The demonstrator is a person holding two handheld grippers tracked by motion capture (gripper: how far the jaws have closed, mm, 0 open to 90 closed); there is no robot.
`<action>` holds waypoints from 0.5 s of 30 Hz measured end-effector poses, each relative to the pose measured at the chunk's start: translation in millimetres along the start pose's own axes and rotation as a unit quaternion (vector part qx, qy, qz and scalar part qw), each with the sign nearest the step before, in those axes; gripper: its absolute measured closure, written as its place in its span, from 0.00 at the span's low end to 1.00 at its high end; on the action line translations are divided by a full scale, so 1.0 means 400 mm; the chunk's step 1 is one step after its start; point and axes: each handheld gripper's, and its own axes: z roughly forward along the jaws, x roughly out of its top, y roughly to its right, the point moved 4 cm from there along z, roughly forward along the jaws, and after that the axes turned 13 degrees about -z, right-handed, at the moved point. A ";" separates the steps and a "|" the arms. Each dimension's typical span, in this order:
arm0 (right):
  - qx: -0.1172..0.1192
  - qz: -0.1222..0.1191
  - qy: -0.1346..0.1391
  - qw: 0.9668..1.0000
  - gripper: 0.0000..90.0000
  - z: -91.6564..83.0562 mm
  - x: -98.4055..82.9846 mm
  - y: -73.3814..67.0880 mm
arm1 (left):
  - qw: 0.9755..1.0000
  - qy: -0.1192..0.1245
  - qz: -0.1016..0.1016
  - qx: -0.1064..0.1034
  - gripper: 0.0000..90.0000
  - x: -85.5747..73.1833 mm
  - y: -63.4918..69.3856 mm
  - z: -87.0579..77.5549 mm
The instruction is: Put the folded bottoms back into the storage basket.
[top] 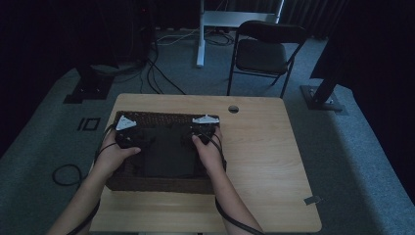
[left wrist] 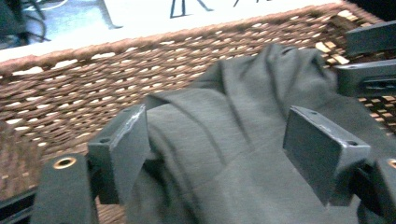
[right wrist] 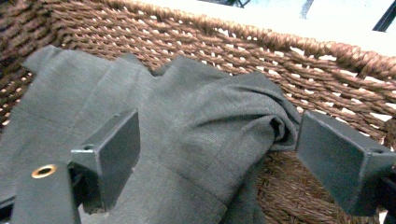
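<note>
Nearest the lens in the left gripper view, the left gripper (left wrist: pixel 215 144) shows its two black jaws standing wide apart, a ridge of the dark cloth (left wrist: pixel 224 140) lying between them with no pad pressing on it; in the right gripper view the right gripper (right wrist: pixel 210 158) is likewise spread, one jaw over the flat of the cloth (right wrist: pixel 177 126), the other out beside the bunched fold near the woven wall, clamping nothing. The cloth lies inside the wicker basket (left wrist: pixel 70 84), folded and somewhat rumpled at its far end, its corner close against the far wall; in the high view the basket (top: pixel 156 185) sits on the wooden table (top: pixel 264 161), toward the person's side, and both hands hold their grippers over it, left gripper (top: pixel 126 123) and right gripper (top: pixel 205 120) near the far rim, the cloth (top: pixel 166 156) dark between them.

By my reading the step in hand is the letting-go after laying the folded cloth in the basket; both tools are released and the cloth rests on its own. The next move would call for drawing both grippers straight up and clear, without a jaw snagging the raised fold or dragging the cloth askew; the left jaws straddle the ridge, so they need the most care.
</note>
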 end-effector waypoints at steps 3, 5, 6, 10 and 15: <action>0.002 -0.001 0.005 1.000 0.15 -0.013 0.008 0.000 | 1.000 0.005 0.003 -0.011 0.25 0.005 0.019 -0.014; 0.002 -0.003 0.009 1.000 0.15 -0.022 0.013 0.001 | 1.000 0.006 0.004 -0.011 0.25 0.008 0.023 -0.020; 0.002 -0.003 0.009 1.000 0.15 -0.022 0.013 0.001 | 1.000 0.006 0.004 -0.011 0.24 0.008 0.023 -0.020; 0.002 -0.006 0.019 1.000 0.15 -0.041 0.024 0.003 | 1.000 0.010 0.002 -0.020 0.24 0.013 0.034 -0.033; -0.001 -0.007 0.022 1.000 0.15 -0.061 0.030 0.011 | 0.999 0.015 -0.002 -0.032 0.23 0.017 0.047 -0.049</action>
